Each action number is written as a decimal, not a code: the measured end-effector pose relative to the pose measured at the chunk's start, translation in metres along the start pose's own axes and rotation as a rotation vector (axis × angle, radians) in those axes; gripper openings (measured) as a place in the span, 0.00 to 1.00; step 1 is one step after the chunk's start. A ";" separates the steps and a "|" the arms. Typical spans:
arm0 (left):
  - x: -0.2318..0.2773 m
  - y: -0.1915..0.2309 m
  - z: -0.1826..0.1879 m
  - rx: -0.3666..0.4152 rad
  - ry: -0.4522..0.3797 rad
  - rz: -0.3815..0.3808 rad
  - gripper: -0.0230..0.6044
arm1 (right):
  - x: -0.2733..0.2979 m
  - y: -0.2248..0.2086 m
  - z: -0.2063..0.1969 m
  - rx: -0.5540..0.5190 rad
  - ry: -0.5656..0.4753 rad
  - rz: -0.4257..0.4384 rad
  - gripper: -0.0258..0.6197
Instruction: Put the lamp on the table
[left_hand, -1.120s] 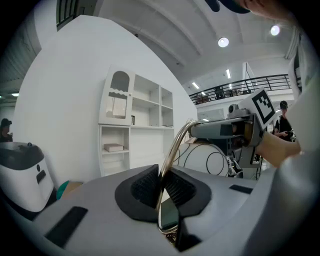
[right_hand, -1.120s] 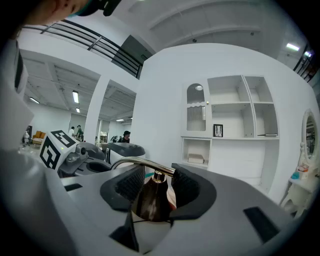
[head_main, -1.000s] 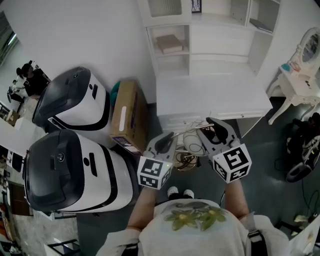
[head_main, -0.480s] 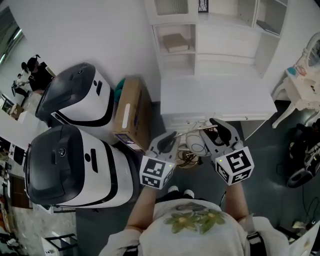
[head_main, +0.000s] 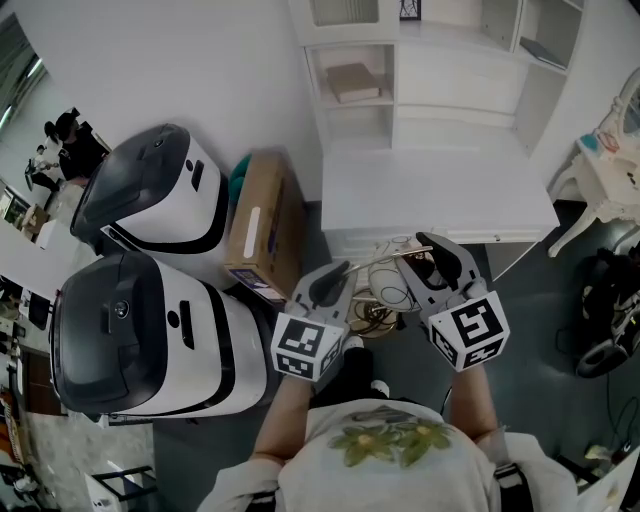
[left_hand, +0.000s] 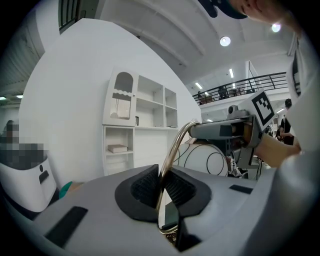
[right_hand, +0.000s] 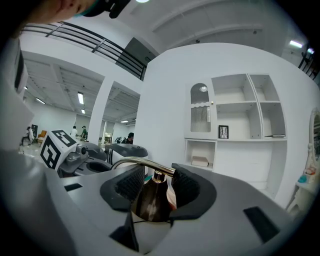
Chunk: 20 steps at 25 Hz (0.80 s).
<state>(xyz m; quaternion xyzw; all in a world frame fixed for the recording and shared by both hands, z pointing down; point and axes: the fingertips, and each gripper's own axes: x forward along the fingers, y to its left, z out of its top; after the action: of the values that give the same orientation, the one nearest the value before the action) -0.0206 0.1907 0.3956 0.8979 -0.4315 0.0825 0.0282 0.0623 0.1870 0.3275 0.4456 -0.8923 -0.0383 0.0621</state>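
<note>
Two big white machines with dark grey lids (head_main: 140, 340) fill the left of the head view, with a cardboard box (head_main: 262, 230) leaning beside them. Ahead of the person stands the white table (head_main: 440, 190), with a white shelf unit (head_main: 440, 50) at its back.

The lamp (head_main: 385, 285) is not on the table. It hangs in the air between the two grippers, just short of the table's near edge and over the dark floor.

The left gripper (head_main: 335, 278) has its jaws drawn nearly together, pinching the lamp's thin curved brass arm (left_hand: 172, 150), which rises from between the pads and bends over towards the other gripper. The right gripper (head_main: 425, 250) has its jaws spread wide around the lamp's dark bell-shaped body (right_hand: 152, 200), with a pad against each side of it.
</note>
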 end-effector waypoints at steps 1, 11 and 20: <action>0.003 0.003 0.001 -0.002 0.001 -0.006 0.12 | 0.004 -0.003 0.000 0.000 0.000 -0.002 0.33; 0.051 0.049 0.008 -0.002 0.007 -0.024 0.12 | 0.061 -0.038 0.000 0.004 0.012 -0.011 0.33; 0.091 0.100 0.025 -0.010 -0.013 -0.037 0.12 | 0.117 -0.065 0.014 -0.024 0.006 -0.031 0.33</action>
<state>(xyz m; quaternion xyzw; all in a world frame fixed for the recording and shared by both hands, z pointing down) -0.0393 0.0550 0.3850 0.9061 -0.4153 0.0739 0.0311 0.0416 0.0545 0.3149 0.4587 -0.8846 -0.0483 0.0695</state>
